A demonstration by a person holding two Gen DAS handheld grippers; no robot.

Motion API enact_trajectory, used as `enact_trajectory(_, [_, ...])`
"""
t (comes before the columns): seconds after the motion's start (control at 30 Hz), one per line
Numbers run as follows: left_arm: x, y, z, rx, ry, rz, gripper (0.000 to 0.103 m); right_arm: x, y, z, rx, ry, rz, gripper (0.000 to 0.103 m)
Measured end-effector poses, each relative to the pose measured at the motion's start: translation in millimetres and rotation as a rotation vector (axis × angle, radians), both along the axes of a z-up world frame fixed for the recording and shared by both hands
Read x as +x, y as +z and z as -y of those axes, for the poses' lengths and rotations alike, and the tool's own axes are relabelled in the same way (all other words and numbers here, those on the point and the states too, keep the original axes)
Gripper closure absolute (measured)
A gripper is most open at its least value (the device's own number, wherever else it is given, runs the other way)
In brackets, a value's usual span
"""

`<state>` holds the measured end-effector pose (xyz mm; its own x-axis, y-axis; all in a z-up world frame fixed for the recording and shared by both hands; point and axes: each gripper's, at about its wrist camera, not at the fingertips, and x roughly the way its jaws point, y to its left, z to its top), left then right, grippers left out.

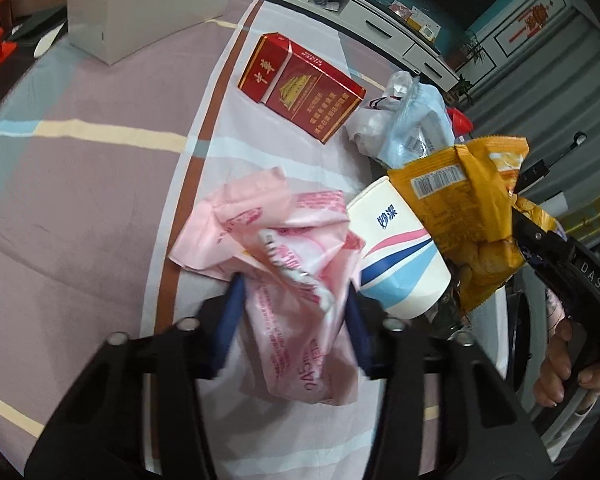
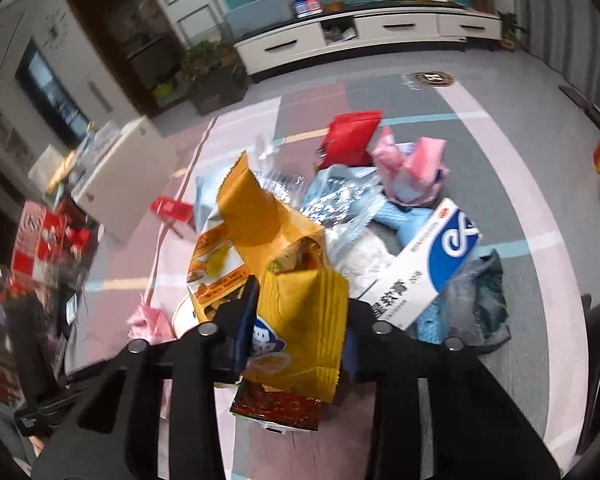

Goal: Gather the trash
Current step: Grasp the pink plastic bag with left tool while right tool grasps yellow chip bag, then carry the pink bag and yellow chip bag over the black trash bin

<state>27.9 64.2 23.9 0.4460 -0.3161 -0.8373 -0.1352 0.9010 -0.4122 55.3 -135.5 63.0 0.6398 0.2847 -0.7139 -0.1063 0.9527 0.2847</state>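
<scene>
A pink, grey and white patchwork floor mat is lying under the scattered trash, with a white TV cabinet standing behind. The left gripper is pinching a crumpled pink wrapper between its blue fingers, beside a paper cup and red cigarette box. The right gripper is clamping a yellow snack bag above the pile.
</scene>
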Motion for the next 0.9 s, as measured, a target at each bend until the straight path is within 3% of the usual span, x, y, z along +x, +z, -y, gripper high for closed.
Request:
enact_trajectory(0.2, [-5,14,5,0.018,-0.004,0.047,0.066,-14,9,6,0.013,0.005,0.025,0.083])
enact_trajectory(0.63, [-30,61,13,-0.005,-0.025,0.185,0.066,-56,60,8,0.005,-0.011,0.172,0.084])
enact_trajectory(0.9, [-41,97,45,0.004,-0.070,0.258,0.066,-76,86,35,0.029,-0.072,0.235,0.084])
